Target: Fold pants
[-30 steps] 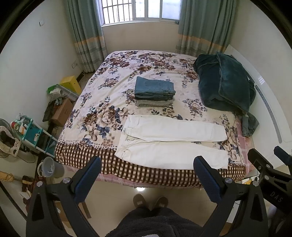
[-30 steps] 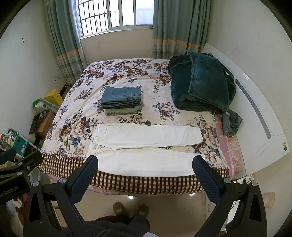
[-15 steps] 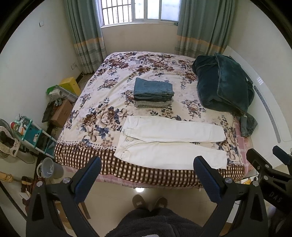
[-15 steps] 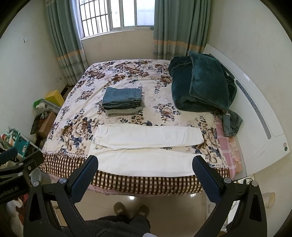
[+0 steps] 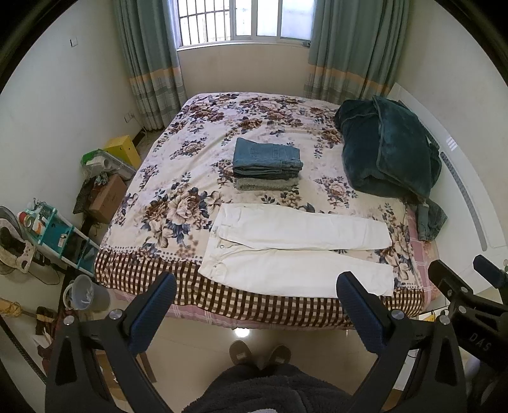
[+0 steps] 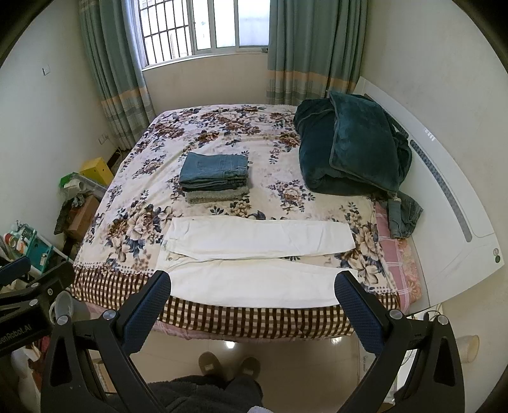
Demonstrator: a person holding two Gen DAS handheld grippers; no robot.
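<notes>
The white pants (image 5: 295,251) lie flat and unfolded along the near edge of the bed (image 5: 177,197), waist to the left and both legs stretched rightward, with a stack of folded jeans (image 5: 266,163) just behind them and a dark green blanket (image 5: 387,149) heaped at the bed's right side. Well short of the bed, the left gripper (image 5: 257,305) and right gripper (image 6: 252,300) hang with jaws spread wide, holding nothing. On the floor to the left, a grey bin (image 5: 85,294) stands beside a teal shelf (image 5: 55,233) crowded with small items too small to make out.

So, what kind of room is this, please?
Most likely a home bedroom. A large bed with a floral cover fills it, white pants lie spread near its front edge, folded jeans sit behind them, and curtains frame a barred window.
</notes>
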